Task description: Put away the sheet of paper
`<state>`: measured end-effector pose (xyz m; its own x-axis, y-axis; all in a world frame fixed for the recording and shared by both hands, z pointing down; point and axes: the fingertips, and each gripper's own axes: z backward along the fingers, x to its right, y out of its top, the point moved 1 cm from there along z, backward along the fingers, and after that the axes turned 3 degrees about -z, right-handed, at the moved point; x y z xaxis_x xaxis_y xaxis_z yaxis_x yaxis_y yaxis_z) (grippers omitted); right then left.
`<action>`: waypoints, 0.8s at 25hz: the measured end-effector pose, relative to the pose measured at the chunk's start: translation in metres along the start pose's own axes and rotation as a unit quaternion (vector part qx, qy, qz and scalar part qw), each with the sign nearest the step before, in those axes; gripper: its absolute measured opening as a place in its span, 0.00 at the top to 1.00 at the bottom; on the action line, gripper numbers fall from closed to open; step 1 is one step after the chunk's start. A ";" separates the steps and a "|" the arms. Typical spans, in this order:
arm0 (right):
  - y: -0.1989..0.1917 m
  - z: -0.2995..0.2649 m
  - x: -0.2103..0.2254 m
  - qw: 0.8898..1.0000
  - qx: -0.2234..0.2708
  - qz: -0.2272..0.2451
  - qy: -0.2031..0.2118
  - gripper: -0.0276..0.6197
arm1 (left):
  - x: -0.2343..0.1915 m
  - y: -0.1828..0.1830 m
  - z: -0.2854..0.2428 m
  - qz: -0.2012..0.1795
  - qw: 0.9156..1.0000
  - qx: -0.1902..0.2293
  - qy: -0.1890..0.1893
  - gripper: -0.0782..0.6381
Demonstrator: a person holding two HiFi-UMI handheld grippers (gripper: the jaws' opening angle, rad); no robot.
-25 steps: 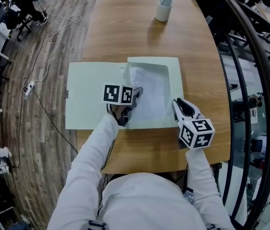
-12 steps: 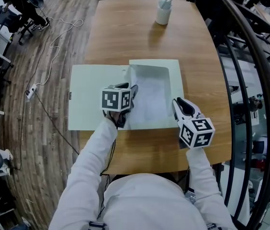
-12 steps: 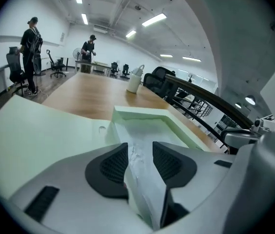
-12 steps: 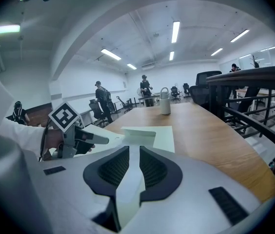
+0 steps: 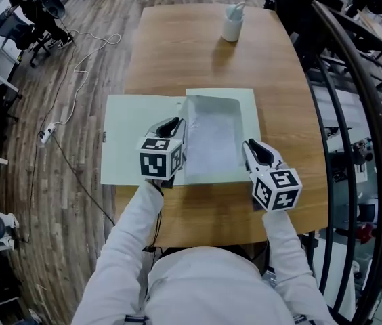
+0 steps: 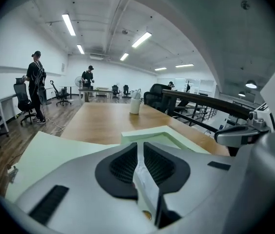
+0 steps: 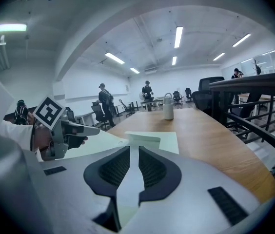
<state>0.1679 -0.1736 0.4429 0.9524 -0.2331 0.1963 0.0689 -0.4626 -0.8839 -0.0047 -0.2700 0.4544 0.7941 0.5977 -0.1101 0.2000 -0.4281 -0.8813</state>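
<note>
Head view: on the desk [image 5: 198, 53] the green folder [image 5: 133, 141] lies open. The white sheet [image 5: 211, 137] sits in the folder's right half, its left edge now raised off the folder. That is the change. A second ago the left tool [image 5: 175, 122] had its tip down on the sheet; it has since lifted and rolled, and its jaws have just been closing. The left gripper view shows them narrow, pinching a thin pale edge that I take to be the sheet's. So the sheet looks caught, not yet put away. The next move is probably to steer it into place in the folder, or to shut the folder's left half over it.

The right tool [image 5: 250, 147] has kept to the folder's right border, jaws a narrow slit apart with nothing plainly gripped.

A white cup [image 5: 231, 20] stands well beyond the folder's far edge. A corded power strip [image 5: 47, 133] lies on the floor [image 5: 55, 202], left of the folder. Neither crowds the folder; only the left tool itself hangs over the fold.
</note>
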 end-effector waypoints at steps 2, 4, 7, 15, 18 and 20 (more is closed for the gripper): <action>0.003 0.001 -0.002 1.000 0.006 0.003 0.002 0.83 | 0.000 0.005 0.009 -0.009 1.000 0.014 0.010 0.83; 0.006 0.002 -0.005 1.000 0.011 0.006 0.002 0.84 | 0.000 0.010 0.019 -0.019 0.999 0.027 0.019 0.84; 0.009 0.007 -0.010 1.000 0.020 0.012 -0.002 0.86 | -0.001 0.014 0.036 -0.031 0.998 0.046 0.029 0.86; 0.020 0.019 -0.013 0.999 0.045 0.027 -0.014 0.91 | 0.002 0.012 0.065 -0.037 0.996 0.077 0.035 0.87; 0.019 0.022 -0.015 0.998 0.048 0.033 -0.016 0.91 | 0.005 0.010 0.069 -0.042 0.995 0.078 0.038 0.87; 0.018 0.023 -0.017 0.998 0.050 0.044 -0.020 0.91 | 0.006 0.008 0.072 -0.042 0.995 0.080 0.039 0.87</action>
<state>0.1594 -0.1584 0.4144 0.9669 -0.2344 0.1006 0.0113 -0.3543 -0.9350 -0.0391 -0.2209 0.4136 0.8214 0.5704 -0.0021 0.1785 -0.2606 -0.9488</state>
